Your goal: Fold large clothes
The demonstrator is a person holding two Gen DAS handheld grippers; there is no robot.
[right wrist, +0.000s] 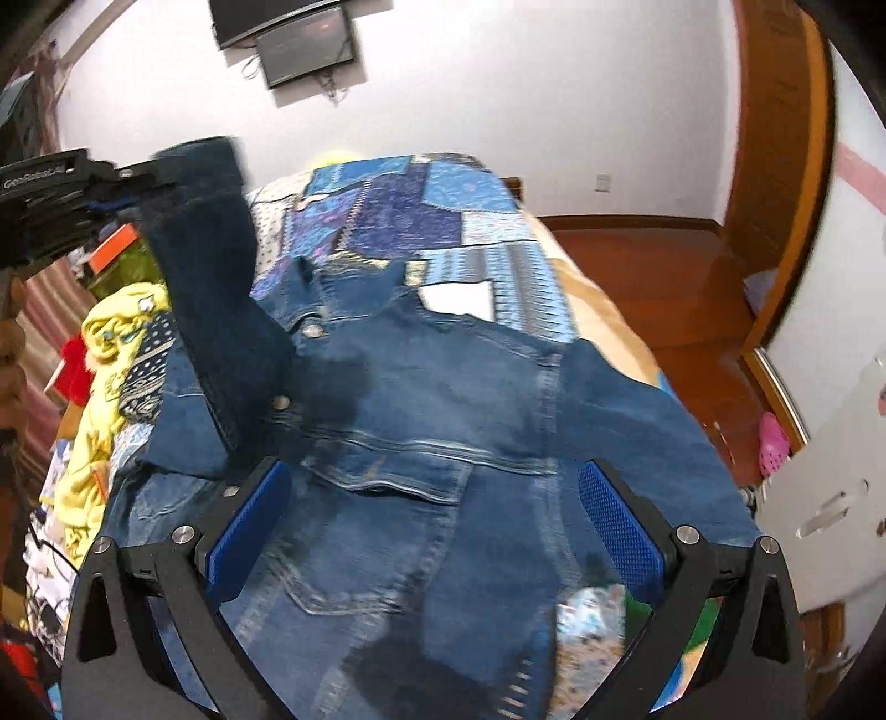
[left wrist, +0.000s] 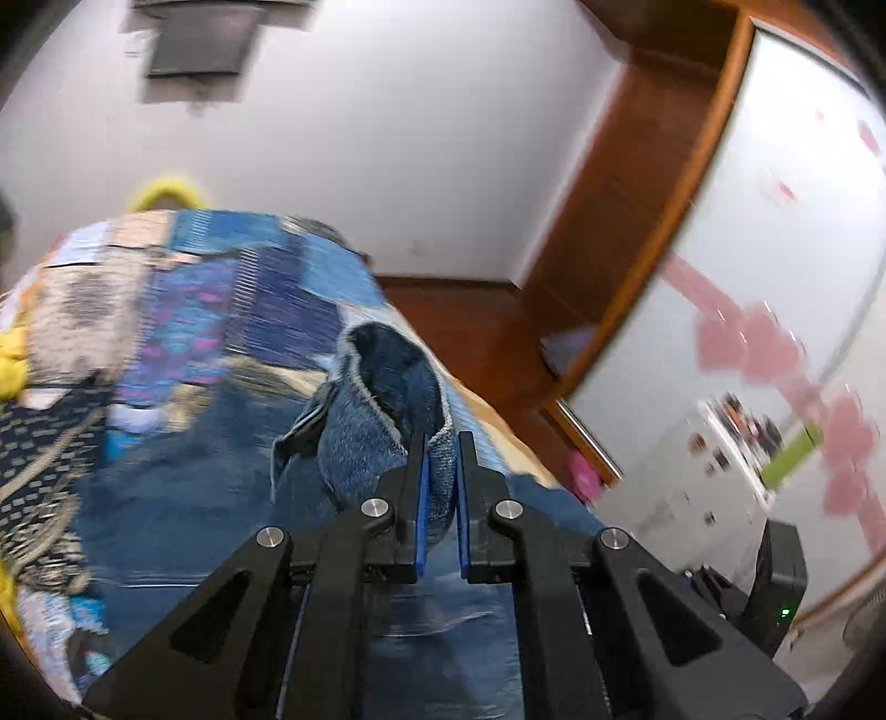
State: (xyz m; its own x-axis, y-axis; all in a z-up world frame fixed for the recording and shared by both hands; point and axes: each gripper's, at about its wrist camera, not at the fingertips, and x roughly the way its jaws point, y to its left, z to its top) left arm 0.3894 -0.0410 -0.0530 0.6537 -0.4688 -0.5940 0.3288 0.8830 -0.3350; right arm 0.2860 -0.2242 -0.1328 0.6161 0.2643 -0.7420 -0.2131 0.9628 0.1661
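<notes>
A blue denim jacket (right wrist: 443, 399) lies spread on the patchwork-covered bed (right wrist: 410, 216). My left gripper (left wrist: 441, 443) is shut on the cuff of the jacket's sleeve (left wrist: 382, 399) and holds it up off the bed. In the right wrist view the same left gripper (right wrist: 111, 188) shows at the upper left with the dark sleeve (right wrist: 221, 288) hanging from it. My right gripper (right wrist: 434, 482) is open and empty, low over the jacket's body, with its blue pads (right wrist: 620, 526) on either side of the chest pocket.
Yellow and patterned clothes (right wrist: 111, 343) pile up on the bed's left side. A wooden floor (right wrist: 637, 266) and a wooden-framed wardrobe (right wrist: 775, 166) lie to the right. A small screen (right wrist: 304, 50) hangs on the white wall beyond the bed.
</notes>
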